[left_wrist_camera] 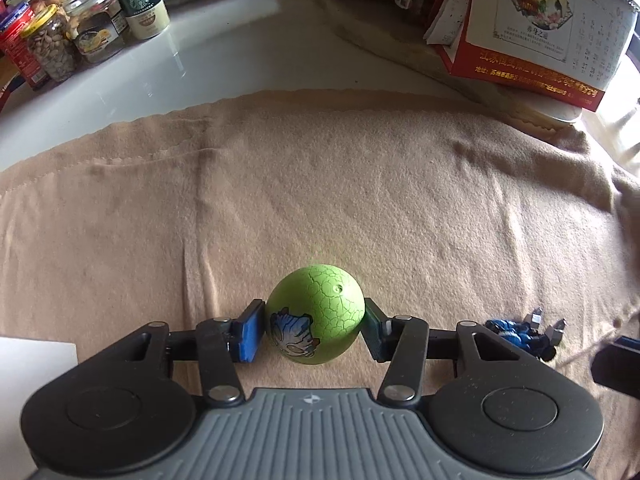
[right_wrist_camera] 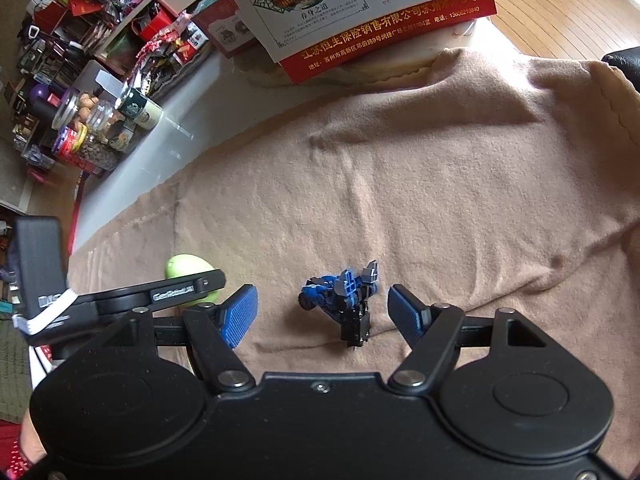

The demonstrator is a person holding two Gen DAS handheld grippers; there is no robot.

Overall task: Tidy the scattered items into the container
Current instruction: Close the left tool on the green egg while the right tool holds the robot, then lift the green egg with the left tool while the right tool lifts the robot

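Gripping green egg (left_wrist_camera: 316, 316), long axis pointing away, left tongs (left_wrist_camera: 314, 330).

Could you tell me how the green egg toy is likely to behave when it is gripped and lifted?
The green egg toy looks smooth and rounded, so it may slip between the left tongs flat pads. Set down on the tan cloth, it would probably roll. It looks rigid.

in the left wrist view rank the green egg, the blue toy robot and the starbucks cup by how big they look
1. green egg, clearly the largest, though it sits nearest the camera between the pads.
2. starbucks cup, smaller in the picture, but it stands far back, so its true size is unsure.
3. blue toy robot, smallest, partly hidden behind the gripper.
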